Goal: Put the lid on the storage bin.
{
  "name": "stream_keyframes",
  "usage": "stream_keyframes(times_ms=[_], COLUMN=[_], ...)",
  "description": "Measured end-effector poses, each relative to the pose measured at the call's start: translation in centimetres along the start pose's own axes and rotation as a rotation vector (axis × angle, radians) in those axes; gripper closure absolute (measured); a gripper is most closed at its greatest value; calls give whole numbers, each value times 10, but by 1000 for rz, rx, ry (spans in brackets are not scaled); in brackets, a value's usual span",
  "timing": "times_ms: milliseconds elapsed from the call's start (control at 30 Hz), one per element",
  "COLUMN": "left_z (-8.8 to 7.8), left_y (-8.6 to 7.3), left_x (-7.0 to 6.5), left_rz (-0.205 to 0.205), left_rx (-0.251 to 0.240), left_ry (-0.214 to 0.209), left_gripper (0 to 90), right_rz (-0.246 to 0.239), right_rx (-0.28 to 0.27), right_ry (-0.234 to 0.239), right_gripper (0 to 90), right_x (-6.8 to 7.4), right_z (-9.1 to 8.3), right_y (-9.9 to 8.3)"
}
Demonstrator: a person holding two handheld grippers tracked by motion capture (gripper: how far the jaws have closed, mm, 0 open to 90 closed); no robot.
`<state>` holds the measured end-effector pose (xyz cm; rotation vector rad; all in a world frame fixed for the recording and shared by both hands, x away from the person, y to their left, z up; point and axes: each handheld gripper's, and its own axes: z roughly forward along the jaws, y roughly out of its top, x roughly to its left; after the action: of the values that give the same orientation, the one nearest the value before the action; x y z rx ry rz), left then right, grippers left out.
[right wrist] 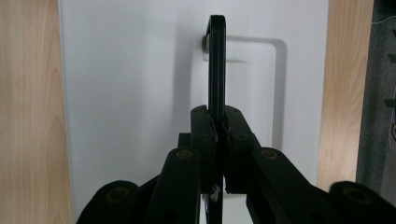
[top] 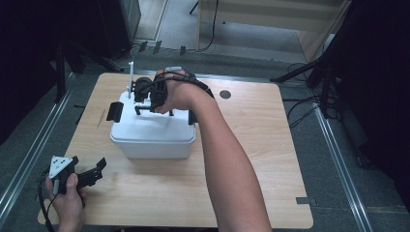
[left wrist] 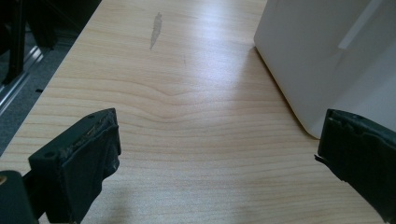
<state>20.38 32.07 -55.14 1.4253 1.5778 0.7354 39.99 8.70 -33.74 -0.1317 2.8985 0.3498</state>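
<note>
The black handle (right wrist: 216,65) on top of the white box (top: 152,133) is what my right tool (right wrist: 218,122) grasps: in the right gripper view its two jaws are clenched on the thin bar from both sides, and the bar stands edge-on above them, pinned at its far end to a shallow recess in the lid. In the high view that right tool (top: 151,99) sits over the far part of the lid, pointing down onto it, my right hand (top: 175,94) wrapped round its body with the wrist bent. My right forearm reaches in from the near edge, slanting up and to the left across the worktop (top: 251,145), and its cable loops over the back of the hand.

The box stands on the left half of the worktop, towards the far side, with a black latch (top: 114,111) on its left end.

My left tool (top: 92,175) is released, its jaws standing wide apart with nothing between them. My left hand (top: 67,198) holds it low at the near left corner of the worktop, pointing right and slightly far, towards the near left corner of the box, well short of it. In the left gripper view bare wood lies between the jaws and the box's rounded corner (left wrist: 308,70) rises at the right.
</note>
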Motion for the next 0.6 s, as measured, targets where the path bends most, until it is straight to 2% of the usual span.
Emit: stream_keyframes(times_ms=[200,367,400,467,500,567,600], left_z=[0,0,0,0,0,0,0], left_y=[0,0,0,0,0,0,0], left_x=[0,0,0,0,0,0,0], left_rz=[-3,-1,1,2,2,5,4], left_rx=[-1,1,3,5,5,7,7], left_ry=[1,-1,0,-1,-2,-1,-1], left_gripper=[0,0,0,0,0,0,0], right_rz=[-6,5,15,23,43,31,37], right_rx=[13,0,0,-13,-7,1,3], right_ry=[4,6,19,34,47,12,12], right_gripper=[853,839,789,592,504,319,246], right_x=[1,1,2,3,5,9,9], right_z=[7,7,7,7,7,5,4], right_y=[4,1,0,1,1,2,3])
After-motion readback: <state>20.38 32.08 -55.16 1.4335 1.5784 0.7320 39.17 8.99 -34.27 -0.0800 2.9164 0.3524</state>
